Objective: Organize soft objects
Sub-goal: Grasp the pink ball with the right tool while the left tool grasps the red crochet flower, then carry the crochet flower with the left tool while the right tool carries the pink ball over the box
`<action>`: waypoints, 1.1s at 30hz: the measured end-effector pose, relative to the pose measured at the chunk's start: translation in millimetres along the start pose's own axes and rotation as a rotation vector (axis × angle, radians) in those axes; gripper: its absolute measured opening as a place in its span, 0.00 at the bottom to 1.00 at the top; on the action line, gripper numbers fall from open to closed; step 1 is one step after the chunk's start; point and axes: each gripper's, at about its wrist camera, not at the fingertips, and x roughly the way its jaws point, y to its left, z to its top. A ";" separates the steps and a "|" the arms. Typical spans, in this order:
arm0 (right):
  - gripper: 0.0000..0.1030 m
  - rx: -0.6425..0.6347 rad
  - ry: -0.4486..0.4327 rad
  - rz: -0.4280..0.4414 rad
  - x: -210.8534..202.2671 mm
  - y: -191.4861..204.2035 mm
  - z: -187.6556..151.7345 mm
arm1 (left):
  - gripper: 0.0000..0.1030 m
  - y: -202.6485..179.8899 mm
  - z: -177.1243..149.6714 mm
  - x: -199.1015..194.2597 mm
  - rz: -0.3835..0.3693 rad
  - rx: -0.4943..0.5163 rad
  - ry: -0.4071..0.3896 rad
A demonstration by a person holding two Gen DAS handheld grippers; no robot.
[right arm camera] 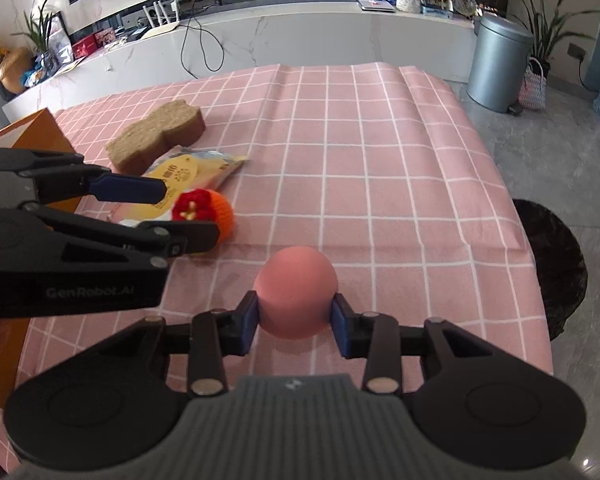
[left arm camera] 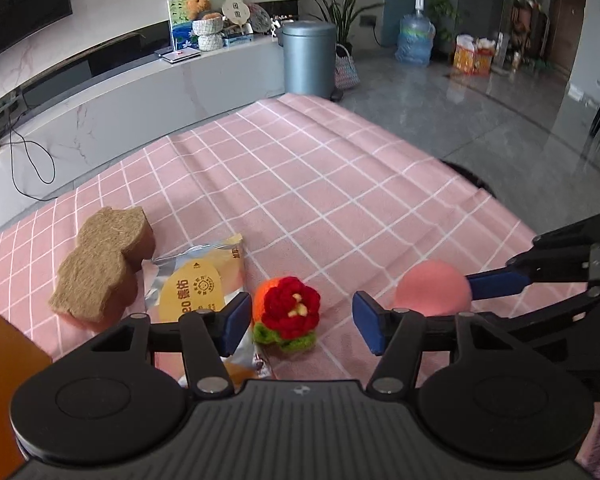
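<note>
pink foam ball (right arm camera: 296, 294) sits pinched between the right gripper (right arm camera: 294, 322) pads, jaws about half closed on its widest line, just over the checked tablecloth (right arm camera: 380, 160). keep the squeeze light and centred so it can't pop out. ball is round, no long axis. left gripper (left arm camera: 300, 322) is wide open, empty, straddling the crochet flower (left arm camera: 288, 310), which faces up; close on its orange body, not the petals.
</note>
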 end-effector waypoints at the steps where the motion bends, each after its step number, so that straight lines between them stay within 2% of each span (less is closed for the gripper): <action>1: 0.40 0.003 0.006 -0.004 2.5 -0.6 -0.5 | 0.64 0.5 -0.8 4.3 0.003 -0.002 0.009; 5: 0.46 -0.010 -0.022 -0.006 4.8 1.8 -0.4 | 0.59 1.0 -2.7 13.4 0.004 0.001 0.012; 7: 0.49 -0.002 -0.021 -0.004 8.7 1.1 0.1 | 0.52 1.5 -2.1 15.3 0.005 0.010 0.012; 9: 0.53 -0.003 -0.010 -0.024 13.1 1.3 0.9 | 0.51 4.8 -1.6 18.3 -0.001 -0.002 0.016; 16: 0.52 0.035 -0.037 -0.030 15.5 -5.0 3.7 | 0.51 4.8 0.2 31.4 -0.008 0.006 0.025; 18: 0.49 0.044 -0.030 -0.025 16.1 -6.7 3.6 | 0.44 4.6 -1.0 33.5 -0.014 0.005 0.034; 23: 0.46 0.054 -0.034 -0.016 15.5 -8.6 3.5 | 0.44 3.5 -2.6 30.3 -0.013 0.003 0.022; 28: 0.43 0.057 -0.047 -0.002 10.2 -9.3 3.8 | 0.43 -3.4 -2.0 11.1 0.002 -0.015 -0.004; 33: 0.42 0.015 -0.074 -0.007 -0.3 -1.6 2.1 | 0.43 -4.0 -7.9 -25.0 0.037 -0.097 -0.043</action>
